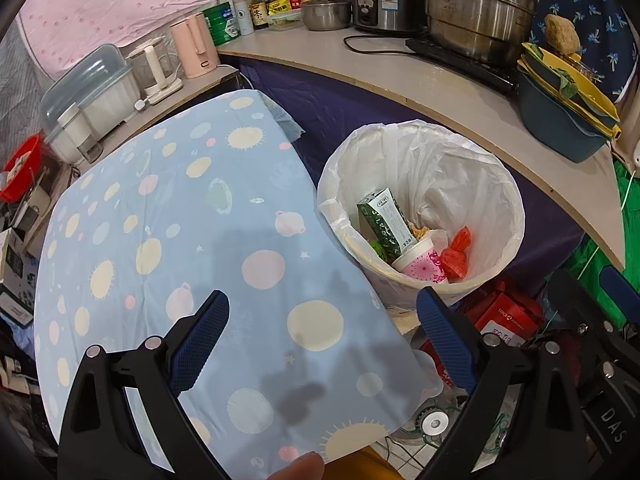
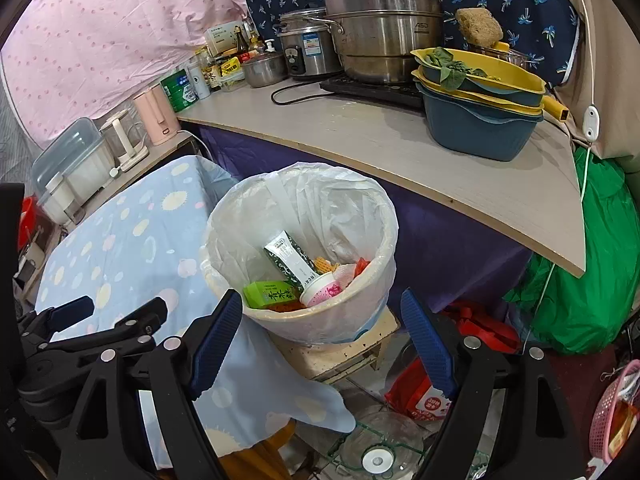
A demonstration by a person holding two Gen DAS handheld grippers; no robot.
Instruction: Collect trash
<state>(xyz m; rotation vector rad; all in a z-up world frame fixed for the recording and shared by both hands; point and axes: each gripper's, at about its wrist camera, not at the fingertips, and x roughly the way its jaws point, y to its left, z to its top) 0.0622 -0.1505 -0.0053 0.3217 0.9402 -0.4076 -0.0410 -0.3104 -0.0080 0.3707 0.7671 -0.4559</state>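
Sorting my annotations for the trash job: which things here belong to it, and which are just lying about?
Job: trash bin, milk carton, paper cup, green tea box.
Lying about: steamer pot, rice cooker, pink kettle, stacked basins.

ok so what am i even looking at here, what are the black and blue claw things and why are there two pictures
The claws are two hand-held grippers, one in each of a person's hands; no robot is involved. Each carries a fisheye camera looking along its fingers, hence two pictures. In the left camera's view, the left gripper is open and empty above a table under a blue spotted cloth. In the right camera's view, the right gripper is open and empty too, facing a lined trash bin. Inside lie a green and white carton, a pink cup and a lime green box. Behind is a counter with steel pots.
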